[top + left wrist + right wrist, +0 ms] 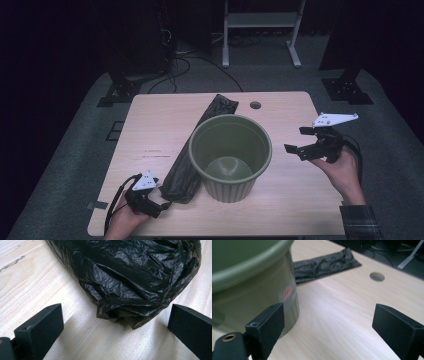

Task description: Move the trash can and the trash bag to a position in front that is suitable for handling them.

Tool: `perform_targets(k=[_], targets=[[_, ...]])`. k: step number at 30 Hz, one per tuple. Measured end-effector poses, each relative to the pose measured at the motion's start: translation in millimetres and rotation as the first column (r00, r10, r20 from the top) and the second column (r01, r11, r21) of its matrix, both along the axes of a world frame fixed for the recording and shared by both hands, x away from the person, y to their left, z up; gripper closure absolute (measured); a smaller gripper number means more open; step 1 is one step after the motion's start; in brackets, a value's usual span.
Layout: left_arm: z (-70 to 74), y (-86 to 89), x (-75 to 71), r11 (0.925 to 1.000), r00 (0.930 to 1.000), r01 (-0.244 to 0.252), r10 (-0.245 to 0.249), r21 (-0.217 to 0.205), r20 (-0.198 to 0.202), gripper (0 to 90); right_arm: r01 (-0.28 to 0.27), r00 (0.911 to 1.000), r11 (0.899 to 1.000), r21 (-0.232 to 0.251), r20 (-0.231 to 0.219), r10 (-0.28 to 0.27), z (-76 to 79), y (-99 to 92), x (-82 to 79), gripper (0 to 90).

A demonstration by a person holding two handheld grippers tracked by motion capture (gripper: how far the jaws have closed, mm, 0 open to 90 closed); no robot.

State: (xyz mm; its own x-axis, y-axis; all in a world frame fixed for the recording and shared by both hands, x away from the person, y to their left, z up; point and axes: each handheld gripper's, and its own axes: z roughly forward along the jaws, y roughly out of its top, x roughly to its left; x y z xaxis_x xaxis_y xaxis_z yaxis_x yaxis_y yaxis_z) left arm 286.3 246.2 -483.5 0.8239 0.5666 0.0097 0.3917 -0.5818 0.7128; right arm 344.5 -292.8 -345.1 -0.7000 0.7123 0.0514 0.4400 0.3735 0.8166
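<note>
Left tongs (159,199): low at the near left of the bench (150,112), held by the left hand (125,217). Jaws apart. In the left gripper view the crumpled near end of the black plastic bag (130,277) lies on the wood between the two jaws; neither pad touches it. Nothing gripped.

Right tongs (296,141): raised above the right side of the bench, held by the right hand (342,172), jaws pointing left toward the green bin (230,150). Jaws wide apart, nothing between them but bare wood farther off. In the right gripper view one jaw stands in front of the bin's side wall; contact cannot be told from this angle. A white label with red print (288,293) sits on the bin wall just above that jaw.

Green bin: upright near the middle of the bench, mouth open upward, ribbed wall.

Black plastic bag: folded into a long flat strip, lying on the bench from the far middle to the near left, passing along the left side of the bin and just beside it. Its near end sits in front of the left tongs.

Round hole (255,105) in the bench top, far side, right of the bag's far end.

Beyond the bench: grey floor (75,150), cables, a white metal frame (262,30).
</note>
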Motion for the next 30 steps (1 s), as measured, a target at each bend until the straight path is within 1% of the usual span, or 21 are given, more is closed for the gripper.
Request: perform_targets(k=[3,5,9,11,15,20,23,26,28,29,30], targets=[[0.0,-0.1,-0.2,1.0,1.0,-0.001,0.001,0.0,0.0,0.0,0.009,1.0,1.0,-0.019,-0.003,-0.009,-11.9,-1.9,-6.6,9.6],[0.0,-0.1,-0.1,1.0,1.0,-0.001,0.001,0.0,-0.001,0.0,0.011,0.9999,1.0,-0.023,-0.009,-0.011,-20.4,-4.0,-10.2,9.6],[0.0,-0.2,-0.2,1.0,1.0,-0.003,0.003,-0.001,0.001,0.0,0.037,0.9993,0.999,-0.024,-0.007,-0.037,-38.6,-10.0,-18.0,9.6],[0.0,-0.2,-0.1,1.0,1.0,-0.002,0.002,-0.001,0.001,0.0,0.055,0.9985,0.998,-0.035,-0.002,-0.055,-48.2,-13.1,-21.8,9.6],[0.0,-0.1,-0.1,1.0,1.0,-0.002,0.002,0.0,0.001,0.0,0.074,0.9972,0.997,-0.028,-0.004,-0.075,-68.1,-20.7,-30.0,9.6],[0.0,-0.2,-0.2,1.0,1.0,-0.002,0.002,-0.001,0.001,0.0,0.094,0.9952,0.995,-0.025,-0.022,-0.095,-94.5,-28.4,-38.5,9.6],[0.0,-0.2,-0.2,1.0,1.0,-0.002,0.002,0.0,0.001,0.0,0.107,0.9939,0.994,-0.026,-0.026,-0.107,-105.4,-31.6,-42.0,9.6],[0.0,-0.2,-0.2,1.0,1.0,-0.002,0.002,0.0,0.001,0.0,0.119,0.9923,0.993,-0.021,-0.032,-0.12,-113.0,-33.6,-44.2,9.6],[0.0,-0.2,-0.2,1.0,1.0,-0.002,0.002,-0.001,0.001,0.0,0.126,0.9916,0.991,-0.035,-0.028,-0.127,-119.6,-34.0,-44.7,9.6],[0.1,-0.1,-0.2,1.0,1.0,-0.002,0.002,0.0,0.0,0.0,0.123,0.9916,0.992,-0.035,-0.034,-0.125,-123.4,-34.4,-44.5,9.6],[0.1,0.0,-0.3,1.0,1.0,-0.001,0.001,0.0,0.0,0.0,0.119,0.9914,0.992,-0.031,-0.05,-0.121,-126.9,-34.2,-44.7,9.6]])
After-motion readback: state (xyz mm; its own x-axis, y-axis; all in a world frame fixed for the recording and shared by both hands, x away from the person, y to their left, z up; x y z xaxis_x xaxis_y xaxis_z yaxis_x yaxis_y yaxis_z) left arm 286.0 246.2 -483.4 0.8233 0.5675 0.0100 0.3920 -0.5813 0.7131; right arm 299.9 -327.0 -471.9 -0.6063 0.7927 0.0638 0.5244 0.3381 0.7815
